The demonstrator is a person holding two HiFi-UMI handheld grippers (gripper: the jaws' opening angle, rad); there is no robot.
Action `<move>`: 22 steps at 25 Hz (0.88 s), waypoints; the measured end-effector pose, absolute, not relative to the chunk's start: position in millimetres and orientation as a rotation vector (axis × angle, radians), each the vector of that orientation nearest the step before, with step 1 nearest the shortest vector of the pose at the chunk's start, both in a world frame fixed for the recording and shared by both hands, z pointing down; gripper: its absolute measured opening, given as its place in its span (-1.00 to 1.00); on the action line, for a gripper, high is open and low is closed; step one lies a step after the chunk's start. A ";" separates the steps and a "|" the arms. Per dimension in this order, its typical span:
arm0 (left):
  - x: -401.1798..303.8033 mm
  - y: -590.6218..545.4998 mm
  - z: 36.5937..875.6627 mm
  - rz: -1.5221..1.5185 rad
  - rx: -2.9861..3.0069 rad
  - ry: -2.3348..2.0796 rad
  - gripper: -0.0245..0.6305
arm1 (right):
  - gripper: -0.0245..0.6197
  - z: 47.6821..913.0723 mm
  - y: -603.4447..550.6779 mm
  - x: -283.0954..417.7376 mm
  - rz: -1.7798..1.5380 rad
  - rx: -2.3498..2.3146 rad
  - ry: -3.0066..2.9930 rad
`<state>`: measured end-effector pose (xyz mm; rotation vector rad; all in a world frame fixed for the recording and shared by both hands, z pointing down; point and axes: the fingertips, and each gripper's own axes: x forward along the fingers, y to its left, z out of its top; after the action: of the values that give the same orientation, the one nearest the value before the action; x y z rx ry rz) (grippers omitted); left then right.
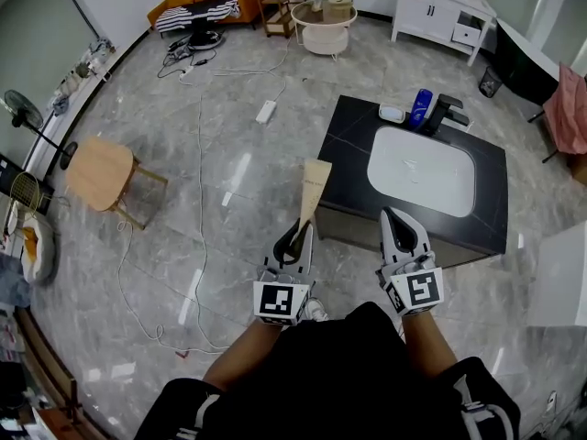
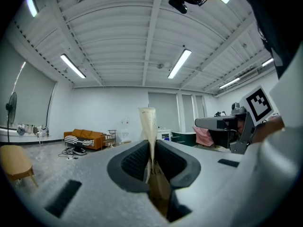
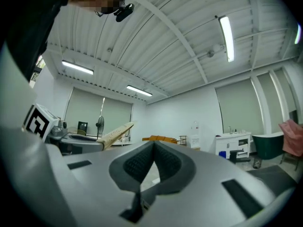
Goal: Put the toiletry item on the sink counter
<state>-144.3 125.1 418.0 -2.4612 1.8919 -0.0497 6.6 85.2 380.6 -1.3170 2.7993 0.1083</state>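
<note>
- Left gripper (image 1: 298, 234): jaws narrow, clamped on tan tube (image 1: 315, 186).
- Tube points to 12 o'clock, held in air over floor, near left edge of counter, not on it.
- Right gripper (image 1: 397, 220): jaws together, nothing between.
- Black sink counter (image 1: 353, 145) at 1 o'clock from grippers; blue bottle (image 1: 421, 106) at its far edge.
- Judgement: pickup done; reach over counter, set-down and release left.

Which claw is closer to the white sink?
Right. The right claw sits just in front of the white sink; the left claw, gripping the beige tube, is further off to its left.
</note>
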 end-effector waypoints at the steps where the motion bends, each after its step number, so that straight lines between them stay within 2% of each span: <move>1: -145.9 124.6 417.3 -0.060 -2.459 1.872 -0.74 | -0.90 381.8 84.5 11.0 0.094 -1.341 2.788; 9: -152.6 97.6 412.6 -0.049 -2.459 1.864 -0.74 | -0.90 387.0 61.1 13.7 0.084 -1.354 2.818; 22: -106.5 -7.8 427.2 -0.072 -2.517 1.859 -0.74 | -0.91 412.2 -44.2 36.3 0.116 -1.287 2.931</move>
<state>-106.5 -7.8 427.2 -2.5166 1.8594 -0.0721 36.3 -44.2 412.2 -1.2871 2.9314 0.1162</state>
